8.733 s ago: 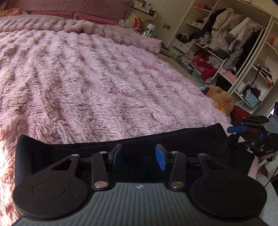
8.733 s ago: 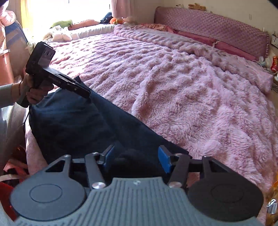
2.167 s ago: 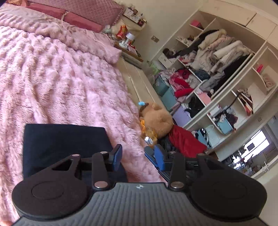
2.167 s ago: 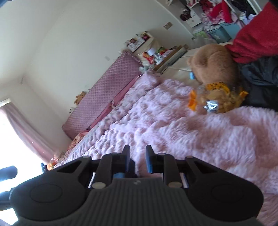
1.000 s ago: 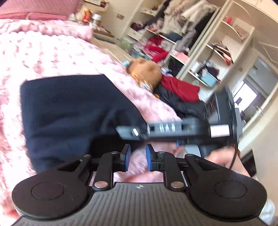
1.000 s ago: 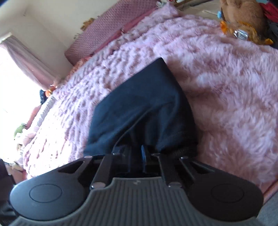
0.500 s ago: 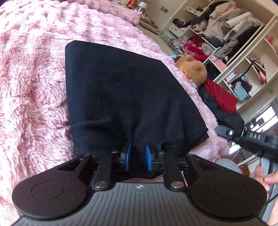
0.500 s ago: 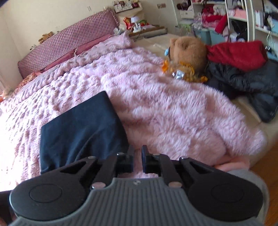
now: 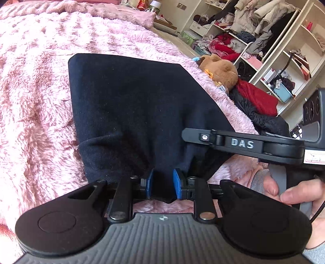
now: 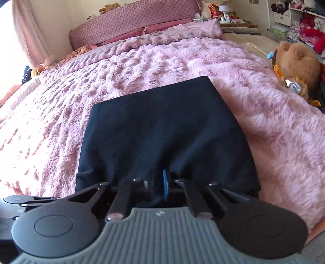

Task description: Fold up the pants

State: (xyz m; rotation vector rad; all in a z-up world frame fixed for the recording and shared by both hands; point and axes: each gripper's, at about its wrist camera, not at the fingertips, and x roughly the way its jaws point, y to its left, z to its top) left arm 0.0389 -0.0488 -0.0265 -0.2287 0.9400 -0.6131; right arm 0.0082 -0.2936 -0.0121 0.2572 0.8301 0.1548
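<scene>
We see folded pants [image 9: 130, 105] on blanket [image 9: 30, 101] | left gripper [image 9: 162, 183] at near hem | right gripper [image 10: 157, 185] beside it, rightward | teddy bear [image 9: 221, 71] beyond blanket's right edge | headboard [image 10: 132, 18] behind

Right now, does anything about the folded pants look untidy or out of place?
Yes. The near edge of the pants is bunched and puckered where the left claw and right claw pinch it; the far edge lies flat.

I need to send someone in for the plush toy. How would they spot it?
Go to the pink fuzzy bed; the bear lies off its side nearest the open wardrobe. It is tan, unlike the red garment beside it.
</scene>
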